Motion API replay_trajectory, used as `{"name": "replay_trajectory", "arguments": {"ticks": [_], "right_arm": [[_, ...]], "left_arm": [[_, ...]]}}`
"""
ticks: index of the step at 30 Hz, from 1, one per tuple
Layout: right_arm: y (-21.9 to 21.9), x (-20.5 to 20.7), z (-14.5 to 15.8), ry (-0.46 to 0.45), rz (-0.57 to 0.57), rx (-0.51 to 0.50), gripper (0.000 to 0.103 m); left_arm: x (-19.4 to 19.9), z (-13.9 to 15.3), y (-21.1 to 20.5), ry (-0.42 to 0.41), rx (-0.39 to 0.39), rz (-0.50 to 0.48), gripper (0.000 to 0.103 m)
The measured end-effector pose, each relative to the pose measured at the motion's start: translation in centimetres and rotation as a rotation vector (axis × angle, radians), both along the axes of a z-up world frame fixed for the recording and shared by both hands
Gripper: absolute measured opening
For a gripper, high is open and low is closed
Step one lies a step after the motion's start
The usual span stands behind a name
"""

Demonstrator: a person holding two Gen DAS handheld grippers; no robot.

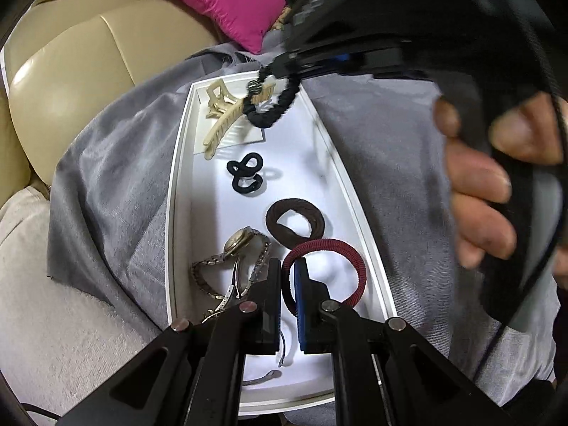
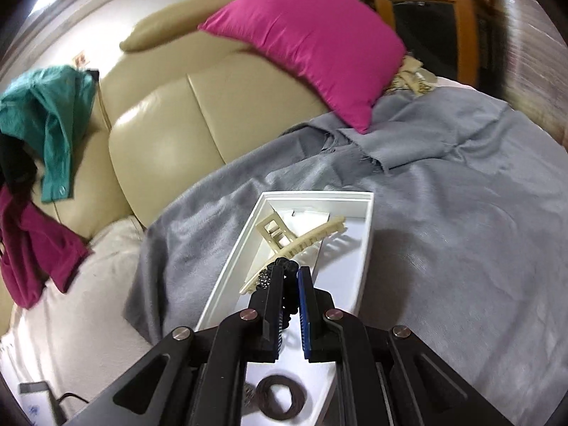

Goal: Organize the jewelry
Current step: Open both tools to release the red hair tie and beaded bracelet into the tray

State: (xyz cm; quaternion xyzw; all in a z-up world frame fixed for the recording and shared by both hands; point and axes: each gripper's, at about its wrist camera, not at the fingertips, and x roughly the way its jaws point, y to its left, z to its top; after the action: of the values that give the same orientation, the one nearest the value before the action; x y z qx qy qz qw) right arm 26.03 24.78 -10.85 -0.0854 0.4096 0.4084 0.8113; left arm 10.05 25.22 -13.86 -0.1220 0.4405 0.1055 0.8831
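Observation:
A white tray [image 1: 181, 191] lies on a grey cloth. It holds a cream claw clip [image 1: 223, 113], a small black knotted hair tie [image 1: 246, 175], a brown hair tie [image 1: 294, 220], a silver watch [image 1: 236, 261] and a dark red hair tie [image 1: 333, 248]. My left gripper [image 1: 288, 269] is shut on the near left part of the red tie. My right gripper [image 2: 291, 277], seen from the left wrist [image 1: 280, 69], is shut on a black braided hair tie [image 1: 280, 106] and holds it above the tray's far end, over the clip [image 2: 298, 238].
The grey cloth [image 2: 443, 213] covers a beige leather sofa [image 2: 159, 124]. A pink cushion [image 2: 312, 46] leans at the back. Teal and magenta clothes [image 2: 46, 113] hang on the left. The brown tie also shows in the right wrist view [image 2: 282, 396].

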Motion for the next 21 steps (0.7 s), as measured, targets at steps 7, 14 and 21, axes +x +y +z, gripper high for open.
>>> {"name": "replay_trajectory", "arguments": {"ticks": [7, 14, 21], "right_arm": [[2.1, 1.8, -1.9, 0.007, 0.015, -0.060, 0.009], [2.9, 2.5, -3.0, 0.006, 0.011, -0.108, 0.012], [2.8, 2.7, -2.8, 0.038, 0.005, -0.098, 0.022]], "left_arm": [[0.7, -0.8, 0.6, 0.035, -0.029, 0.024, 0.007], [1.4, -1.5, 0.9, 0.070, -0.040, 0.034, 0.007], [1.3, -1.1, 0.8, 0.060, -0.012, 0.041, 0.016]]}}
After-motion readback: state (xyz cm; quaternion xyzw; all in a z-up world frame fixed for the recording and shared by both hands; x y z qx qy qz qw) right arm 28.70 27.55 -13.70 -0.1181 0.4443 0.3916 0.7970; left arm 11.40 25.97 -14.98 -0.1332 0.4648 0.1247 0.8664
